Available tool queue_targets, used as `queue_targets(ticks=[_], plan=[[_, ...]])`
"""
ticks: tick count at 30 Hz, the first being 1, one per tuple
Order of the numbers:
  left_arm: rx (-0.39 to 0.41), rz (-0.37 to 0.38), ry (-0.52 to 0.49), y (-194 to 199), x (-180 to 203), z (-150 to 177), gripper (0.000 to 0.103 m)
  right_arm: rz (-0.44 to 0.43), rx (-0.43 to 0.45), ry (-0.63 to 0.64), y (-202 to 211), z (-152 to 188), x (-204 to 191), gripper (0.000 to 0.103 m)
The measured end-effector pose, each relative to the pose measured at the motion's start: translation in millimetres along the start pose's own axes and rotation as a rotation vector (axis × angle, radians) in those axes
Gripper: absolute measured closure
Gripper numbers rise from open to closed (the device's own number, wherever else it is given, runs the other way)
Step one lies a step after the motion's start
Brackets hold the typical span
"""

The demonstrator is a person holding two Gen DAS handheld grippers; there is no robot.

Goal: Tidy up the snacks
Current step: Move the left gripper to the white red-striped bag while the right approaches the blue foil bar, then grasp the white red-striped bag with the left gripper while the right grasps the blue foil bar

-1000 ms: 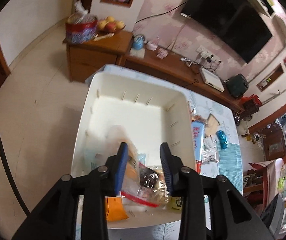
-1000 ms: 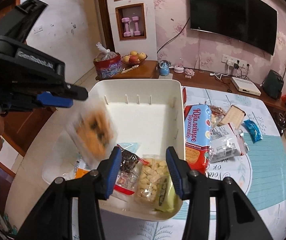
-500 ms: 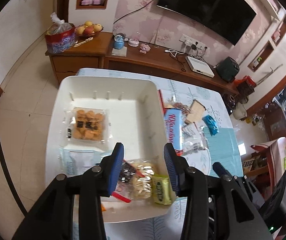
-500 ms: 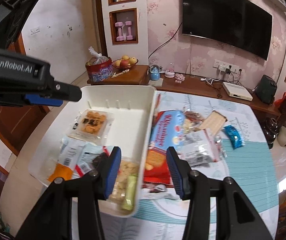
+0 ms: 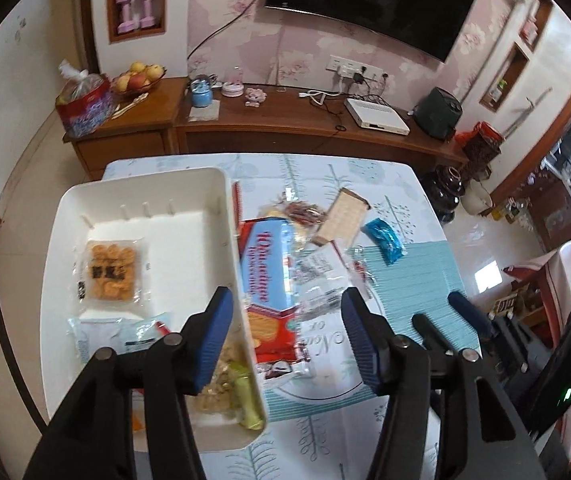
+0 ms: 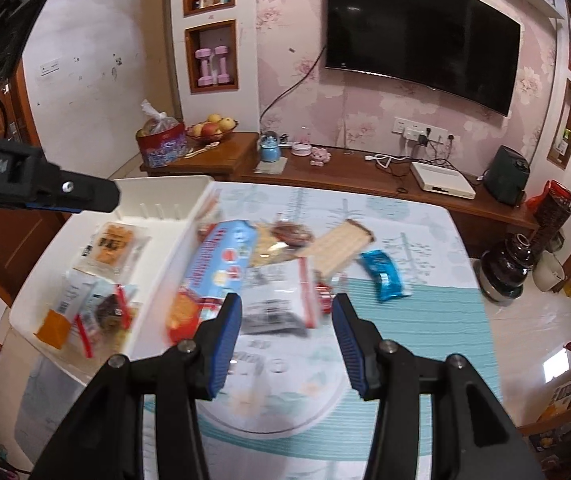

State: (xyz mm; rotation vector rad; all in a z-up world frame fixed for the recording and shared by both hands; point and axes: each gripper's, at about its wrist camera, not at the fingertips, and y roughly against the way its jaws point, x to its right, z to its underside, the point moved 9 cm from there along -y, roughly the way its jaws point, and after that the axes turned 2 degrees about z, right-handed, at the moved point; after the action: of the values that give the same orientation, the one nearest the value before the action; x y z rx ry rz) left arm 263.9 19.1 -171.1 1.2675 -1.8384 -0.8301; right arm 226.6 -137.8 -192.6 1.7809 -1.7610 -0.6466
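Several snack packets already lie in the white plastic bin (image 5: 145, 184), among them a clear pouch of orange crackers (image 5: 110, 270). Left on the floral-cloth table (image 6: 425, 320) beside it: a long red-and-blue biscuit pack (image 6: 209, 276), a clear printed bag (image 6: 281, 300), a tan wafer (image 6: 339, 246) and a blue wrapper (image 6: 383, 276). Left gripper (image 5: 283, 338) and right gripper (image 6: 287, 344) hover with jaws apart, empty; roughly half done.

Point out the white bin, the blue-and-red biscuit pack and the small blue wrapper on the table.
white bin (image 5: 189, 252), left wrist view, bare floor of the bin.
blue-and-red biscuit pack (image 5: 267, 268), left wrist view, middle of its blue face.
small blue wrapper (image 6: 383, 274), right wrist view, centre of the wrapper.
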Motion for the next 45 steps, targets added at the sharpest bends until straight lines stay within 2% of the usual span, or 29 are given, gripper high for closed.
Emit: queue_targets(ticks=[6, 15, 21, 27, 34, 41, 45], plan=[[-0.005, -0.053, -0.093, -12, 31, -7, 0.034, 0.008, 0.016, 0.020, -8, -6, 49, 0.056], [-0.032, -0.174, -0.195, -42, 56, 2, 0.030, 0.032, 0.037, 0.060, -36, -18, 107, 0.056], [-0.032, -0.248, -0.307, -66, 82, 16, 0.030, 0.011, 0.024, 0.078, -64, -19, 127, 0.056], [-0.086, -0.315, -0.408, -100, 102, 34, 0.030, -0.053, -0.019, 0.073, -96, -18, 130, 0.056], [-0.058, -0.505, -0.593, -133, 107, 38, 0.030, -0.107, -0.080, 0.073, -127, -9, 124, 0.056], [-0.040, -0.584, -0.666, -157, 109, 42, 0.030, -0.132, -0.126, 0.072, -152, 2, 122, 0.056], [-0.057, -0.600, -0.690, -171, 105, 44, 0.030, -0.143, -0.145, 0.069, -162, 7, 120, 0.056]])
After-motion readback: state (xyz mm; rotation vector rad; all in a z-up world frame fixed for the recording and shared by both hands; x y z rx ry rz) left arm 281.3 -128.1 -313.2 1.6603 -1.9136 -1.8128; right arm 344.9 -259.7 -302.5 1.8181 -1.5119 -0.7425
